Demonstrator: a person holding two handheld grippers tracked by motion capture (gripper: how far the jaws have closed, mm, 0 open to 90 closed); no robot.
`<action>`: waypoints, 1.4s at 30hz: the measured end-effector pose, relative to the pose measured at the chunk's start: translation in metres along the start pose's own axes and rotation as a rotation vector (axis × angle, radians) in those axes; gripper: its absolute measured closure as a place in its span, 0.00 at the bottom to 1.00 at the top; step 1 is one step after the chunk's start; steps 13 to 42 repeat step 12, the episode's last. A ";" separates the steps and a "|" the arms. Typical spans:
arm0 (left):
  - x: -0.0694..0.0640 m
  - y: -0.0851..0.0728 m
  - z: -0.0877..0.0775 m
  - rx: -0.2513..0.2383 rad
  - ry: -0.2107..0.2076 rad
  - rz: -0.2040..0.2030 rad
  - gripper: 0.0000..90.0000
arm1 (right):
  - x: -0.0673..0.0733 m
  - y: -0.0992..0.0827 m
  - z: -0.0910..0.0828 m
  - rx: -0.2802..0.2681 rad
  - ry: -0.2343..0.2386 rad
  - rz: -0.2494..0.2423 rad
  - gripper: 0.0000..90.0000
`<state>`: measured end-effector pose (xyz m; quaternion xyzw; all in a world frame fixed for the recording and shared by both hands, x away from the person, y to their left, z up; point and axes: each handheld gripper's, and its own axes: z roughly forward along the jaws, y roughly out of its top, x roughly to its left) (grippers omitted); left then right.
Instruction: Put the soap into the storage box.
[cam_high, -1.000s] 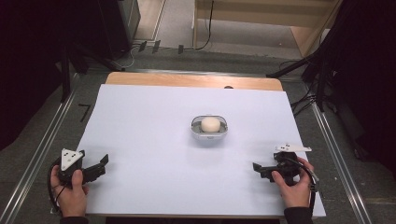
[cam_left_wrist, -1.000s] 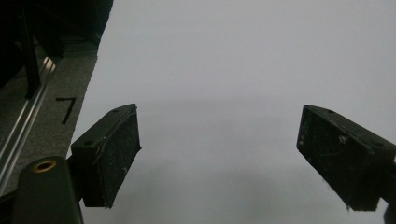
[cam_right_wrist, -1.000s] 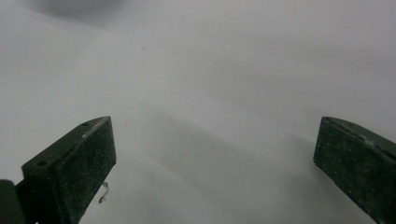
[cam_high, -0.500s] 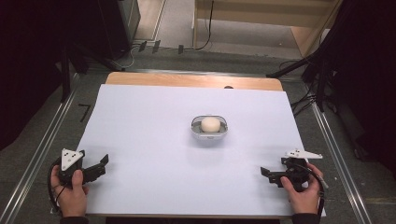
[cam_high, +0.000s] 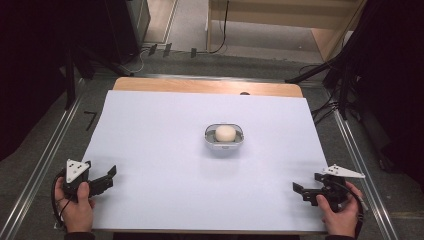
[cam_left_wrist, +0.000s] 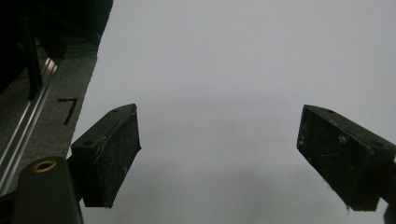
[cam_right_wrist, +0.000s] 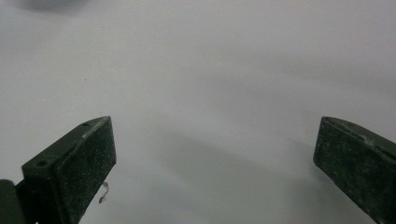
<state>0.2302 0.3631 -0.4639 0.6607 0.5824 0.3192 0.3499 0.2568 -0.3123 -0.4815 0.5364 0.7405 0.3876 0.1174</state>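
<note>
Showing bun (cam_high: 225, 133) in bowl (cam_high: 224, 145) from high view, left gripper (cam_left_wrist: 219, 158) spread, right gripper (cam_right_wrist: 215, 168) spread over bare sheet (cam_right_wrist: 210, 70)

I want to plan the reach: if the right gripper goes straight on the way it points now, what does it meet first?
Probably nothing soon. The right gripper, jaws open, points left across the bare white table sheet. The small grey bowl holding a round cream ball lies farther away, off that line. The left gripper sits at the far end, though depth is unclear.
</note>
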 end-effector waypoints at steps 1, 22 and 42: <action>0.000 0.000 0.000 0.001 0.000 0.001 0.16 | -0.004 -0.002 -0.003 -0.011 0.004 0.002 0.00; 0.000 0.000 0.000 0.004 0.000 -0.001 0.16 | -0.012 -0.008 -0.009 -0.058 0.006 0.012 0.00; 0.000 0.000 0.000 0.004 0.000 -0.001 0.16 | -0.012 -0.008 -0.009 -0.058 0.006 0.012 0.00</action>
